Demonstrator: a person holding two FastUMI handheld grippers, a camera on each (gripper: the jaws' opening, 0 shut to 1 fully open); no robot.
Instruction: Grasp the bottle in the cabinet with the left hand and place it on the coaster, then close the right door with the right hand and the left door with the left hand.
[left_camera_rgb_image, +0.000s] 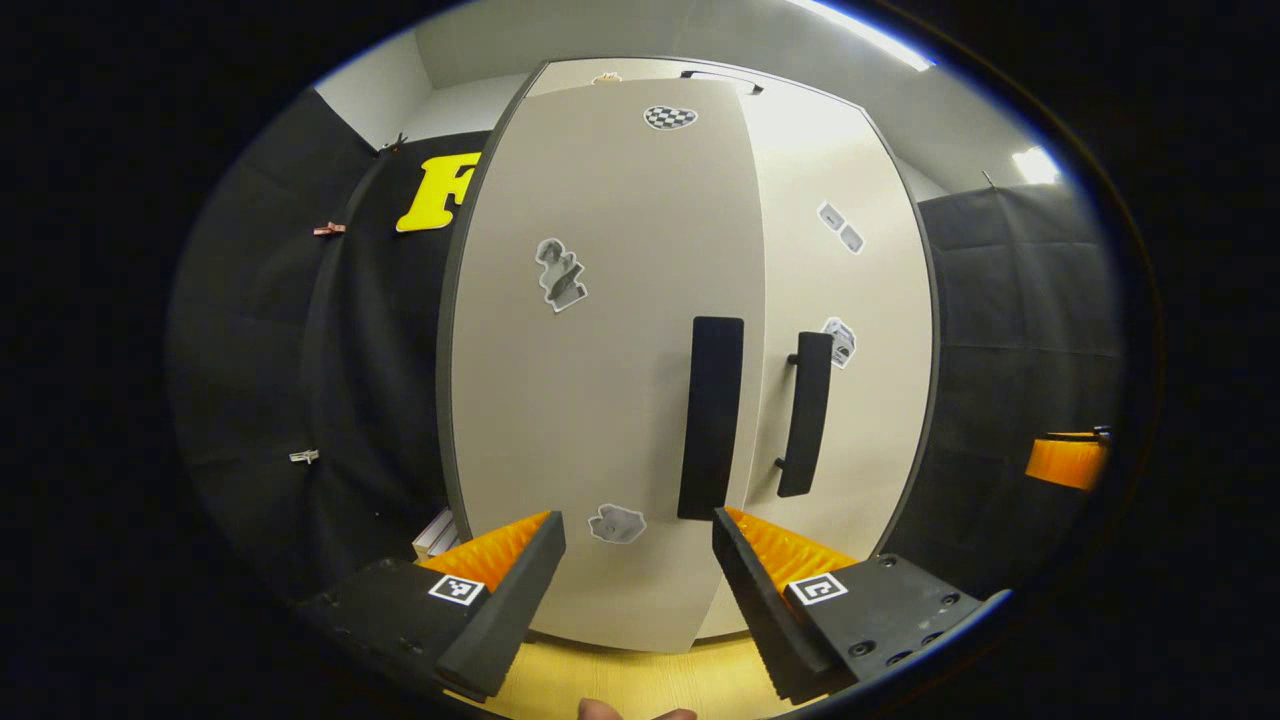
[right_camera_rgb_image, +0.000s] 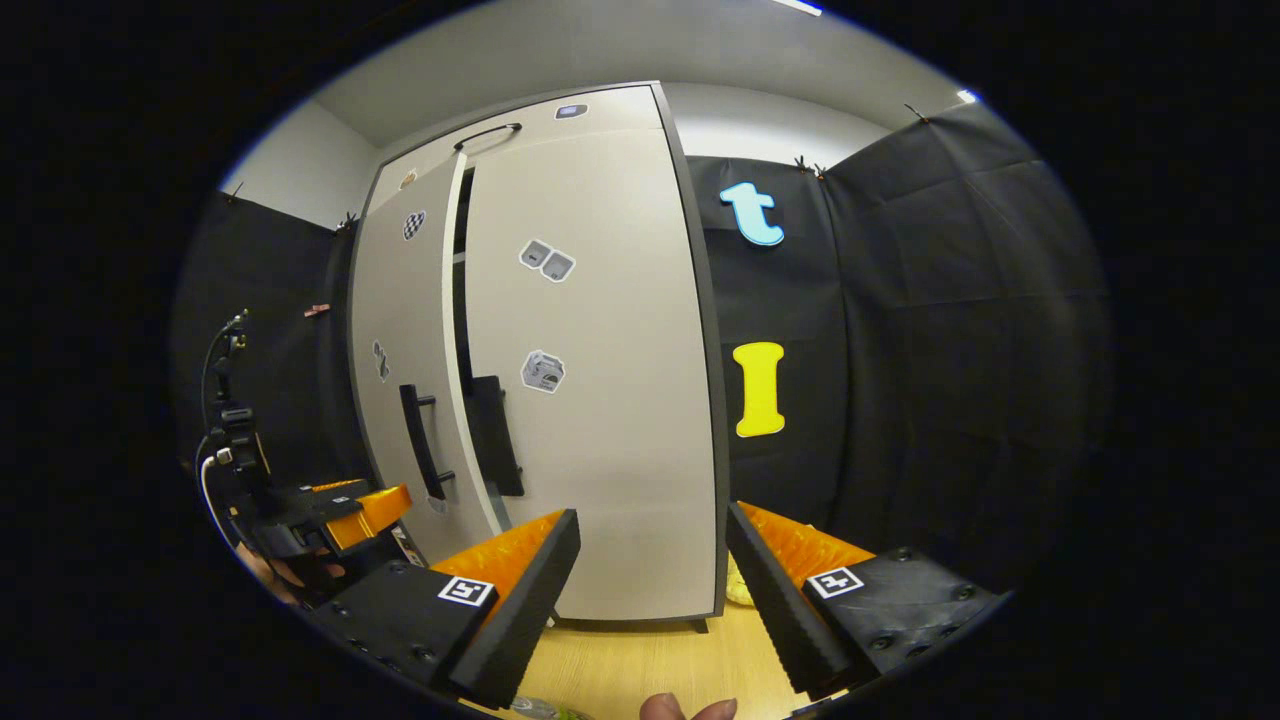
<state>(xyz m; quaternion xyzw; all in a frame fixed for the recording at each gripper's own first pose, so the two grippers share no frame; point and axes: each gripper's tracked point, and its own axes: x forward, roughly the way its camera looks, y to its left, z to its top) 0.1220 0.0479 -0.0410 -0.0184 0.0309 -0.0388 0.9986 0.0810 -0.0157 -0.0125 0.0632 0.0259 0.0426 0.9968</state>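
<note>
Left door beside right door (cabinet on table).

A light wooden surface lay below. Black cloth lined the booth, fastened with small clips. A ceiling light glowed overhead.

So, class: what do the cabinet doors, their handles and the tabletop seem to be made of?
Cabinet doors: probably laminated board, a matte beige, flat and even surface. Handles: matte black bars, plastic or coated metal; cannot tell which. Tabletop: light wood or wood-look laminate, with faint grain lines.
</note>
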